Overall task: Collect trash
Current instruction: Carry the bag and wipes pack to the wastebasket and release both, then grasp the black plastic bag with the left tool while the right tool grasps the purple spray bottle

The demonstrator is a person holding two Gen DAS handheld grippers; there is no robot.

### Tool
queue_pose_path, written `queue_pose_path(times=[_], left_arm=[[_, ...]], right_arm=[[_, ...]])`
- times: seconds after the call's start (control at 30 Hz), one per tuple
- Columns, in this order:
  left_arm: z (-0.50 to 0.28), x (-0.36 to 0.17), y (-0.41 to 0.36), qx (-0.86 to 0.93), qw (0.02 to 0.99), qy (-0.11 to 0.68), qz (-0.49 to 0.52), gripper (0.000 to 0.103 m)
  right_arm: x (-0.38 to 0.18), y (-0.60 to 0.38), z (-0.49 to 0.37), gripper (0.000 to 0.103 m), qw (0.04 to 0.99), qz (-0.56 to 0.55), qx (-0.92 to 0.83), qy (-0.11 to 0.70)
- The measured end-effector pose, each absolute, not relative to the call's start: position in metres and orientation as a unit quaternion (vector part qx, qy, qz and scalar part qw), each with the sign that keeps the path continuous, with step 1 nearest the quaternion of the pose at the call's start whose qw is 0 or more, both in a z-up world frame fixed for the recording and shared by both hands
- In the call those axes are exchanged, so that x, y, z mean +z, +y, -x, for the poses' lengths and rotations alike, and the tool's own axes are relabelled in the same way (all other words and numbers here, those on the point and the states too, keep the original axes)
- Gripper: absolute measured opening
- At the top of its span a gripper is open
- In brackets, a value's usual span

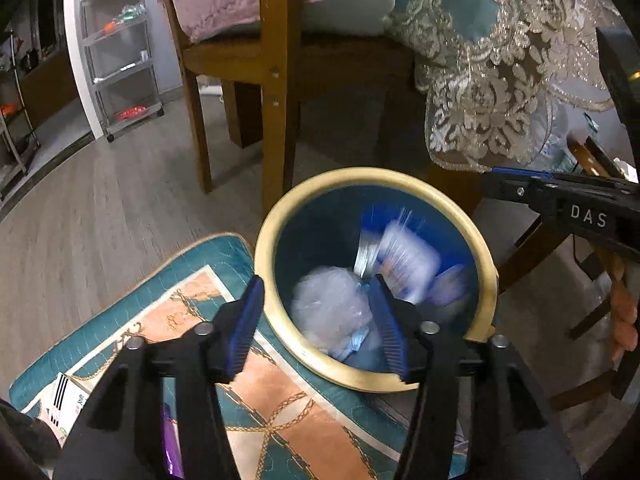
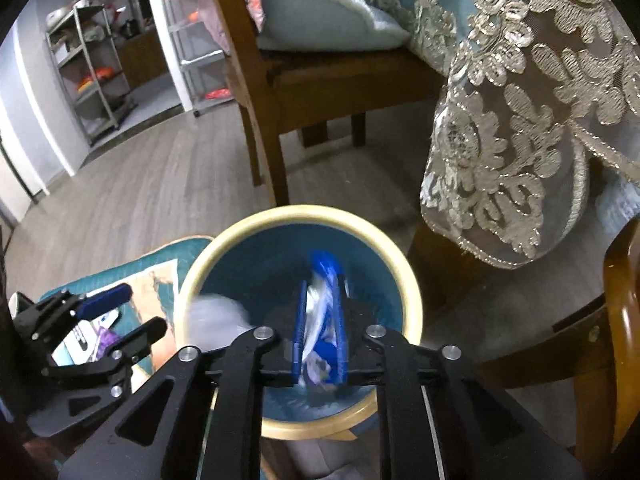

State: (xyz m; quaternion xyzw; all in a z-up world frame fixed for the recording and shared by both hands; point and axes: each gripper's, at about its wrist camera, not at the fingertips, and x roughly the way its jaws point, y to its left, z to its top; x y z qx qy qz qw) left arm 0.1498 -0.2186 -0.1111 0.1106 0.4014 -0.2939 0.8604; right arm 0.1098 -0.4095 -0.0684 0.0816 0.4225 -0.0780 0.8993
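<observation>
Blue trash bin [image 1: 484,248] with a cream rim stands on grey wood-plank floor [image 1: 100,208], its near edge over a teal and peach patterned mat [image 1: 280,412].

Left gripper [image 1: 316,320] hovers above the bin's near rim, jaws wide apart, nothing between them. Inside the bin: crumpled clear plastic [image 1: 328,308], plus a blurred blue-and-white package [image 1: 404,256].

Right gripper [image 2: 320,332] sits over the bin mouth, jaws clamped on a crumpled blue-white wrapper [image 2: 318,312]; motion blur, so print unreadable.

Room: wooden chair [image 2: 280,80] just behind the bin with a pale blue cushion [image 2: 320,20] on the seat. Lace-edged tablecloth [image 2: 520,140] hangs down to the right. Metal shelving rack [image 1: 120,52] by the far wall, a second rack [image 2: 92,64] visible further back. Paper items lie on the mat's left corner [image 1: 68,400], too small to identify.
</observation>
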Motion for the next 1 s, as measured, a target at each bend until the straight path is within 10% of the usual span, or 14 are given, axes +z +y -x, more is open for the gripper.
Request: queue_pose_path(times=[0.5, 1.0], left_arm=[[-0.143, -0.08, -0.178, -0.252, 0.887, 0.374, -0.1, 0.093], [-0.116, -0.035, -0.079, -0.179, 0.916, 0.348, -0.087, 0.097]], right_arm=[[-0.046, -0.387, -0.11, 0.091, 0.916, -0.085, -0.059, 0.389], [-0.038, -0.314, -0.107, 0.094, 0.921, -0.064, -0.014, 0.385]])
